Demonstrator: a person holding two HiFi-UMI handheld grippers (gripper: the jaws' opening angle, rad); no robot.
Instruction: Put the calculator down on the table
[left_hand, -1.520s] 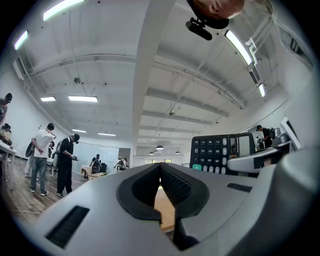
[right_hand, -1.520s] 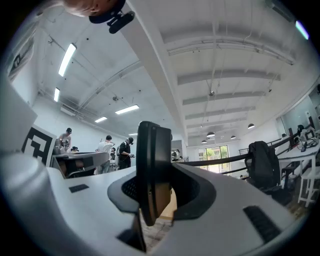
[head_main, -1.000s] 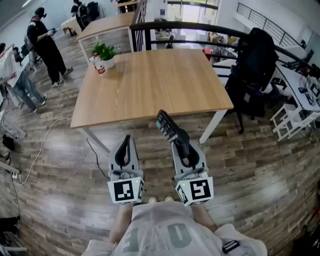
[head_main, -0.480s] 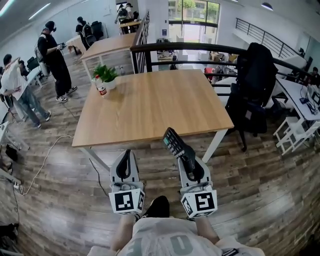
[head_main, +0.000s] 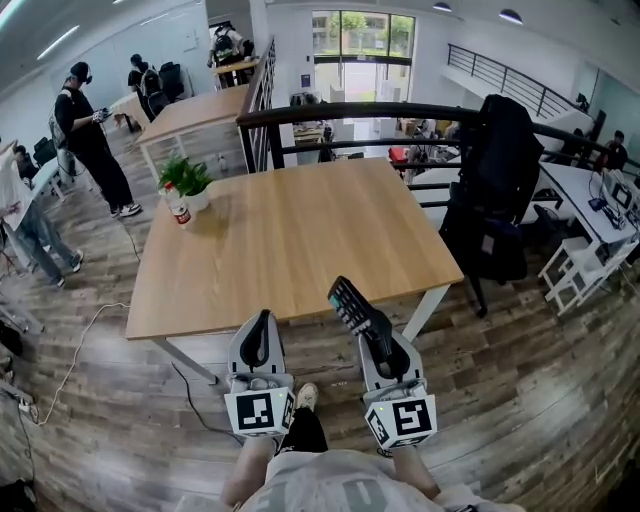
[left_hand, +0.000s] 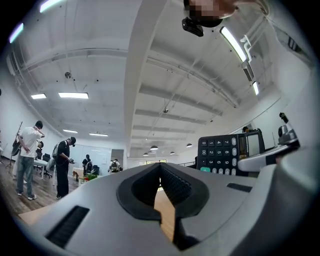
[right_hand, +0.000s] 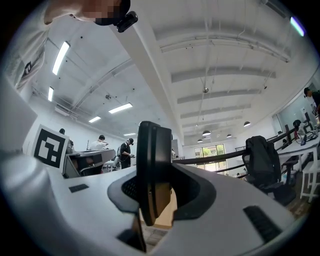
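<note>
A black calculator (head_main: 349, 301) sticks out forward and up from my right gripper (head_main: 374, 324), which is shut on its lower end. Its far end reaches just over the near edge of the wooden table (head_main: 290, 225). In the right gripper view the calculator (right_hand: 152, 170) stands edge-on between the pads. My left gripper (head_main: 263, 317) hangs beside it on the left, just short of the table edge, shut with nothing in it. The left gripper view shows the calculator's keypad (left_hand: 222, 152) to the right of those jaws (left_hand: 160, 170).
A potted plant (head_main: 186, 181) and a small bottle (head_main: 178, 209) stand at the table's far left corner. A chair draped with a black jacket (head_main: 497, 190) is to the right, a dark railing (head_main: 350, 110) runs behind, and people (head_main: 88, 135) stand at the far left. A cable (head_main: 70, 345) lies on the floor.
Both grippers have come forward to the table's near edge, carrying the calculator along. The grip on it is the same and the left jaws stay shut.
</note>
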